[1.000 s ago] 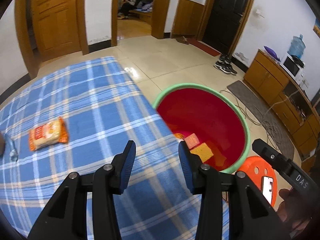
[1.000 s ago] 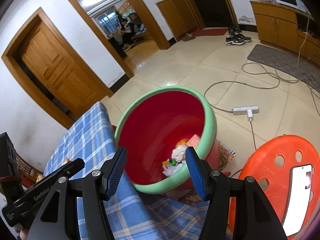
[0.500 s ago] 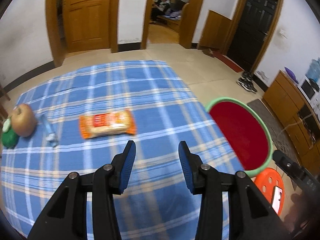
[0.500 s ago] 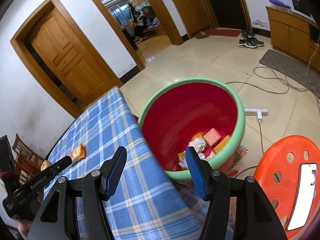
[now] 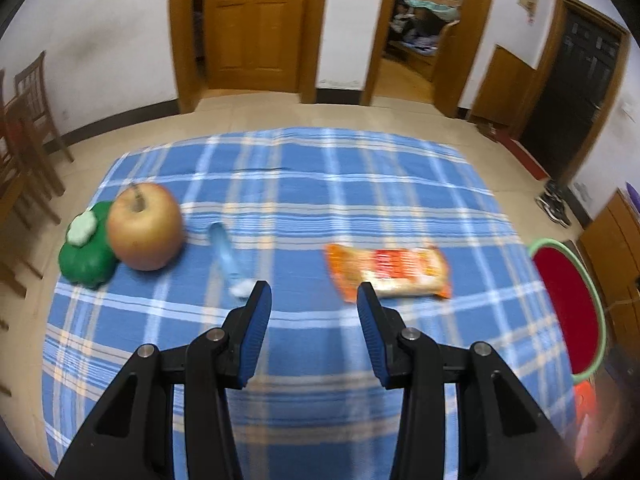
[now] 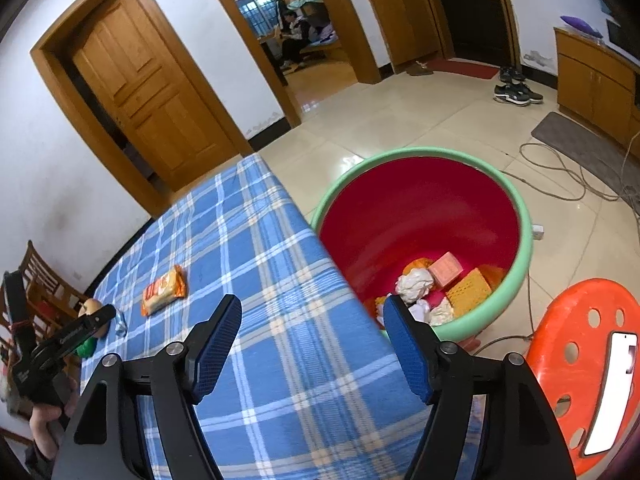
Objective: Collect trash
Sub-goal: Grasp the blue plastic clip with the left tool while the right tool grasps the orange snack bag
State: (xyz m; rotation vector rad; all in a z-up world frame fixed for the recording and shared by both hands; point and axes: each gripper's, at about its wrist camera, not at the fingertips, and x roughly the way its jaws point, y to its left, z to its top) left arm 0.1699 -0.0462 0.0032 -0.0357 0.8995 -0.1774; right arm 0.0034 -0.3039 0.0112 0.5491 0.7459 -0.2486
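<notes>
- While hovering over the blue checked counter (image 5: 304, 184), the left gripper (image 5: 312, 296) is holding its fingers (image 5: 256, 320) spread with nothing between them; an orange snack packet (image 5: 390, 272) is lying just beyond the right finger, a small clear bottle (image 5: 228, 256) beyond the left one, and an apple (image 5: 145, 227) is touching a green toy (image 5: 86, 248) further left.
- With fingers (image 6: 216, 340) released, the right gripper (image 6: 312, 316) is hanging over the counter's edge (image 6: 320, 240); the red bin (image 6: 424, 208) is sitting on the floor beside it, holding crumpled paper (image 6: 414, 282) and boxes, and the packet (image 6: 164, 290) is lying well apart from it.
</notes>
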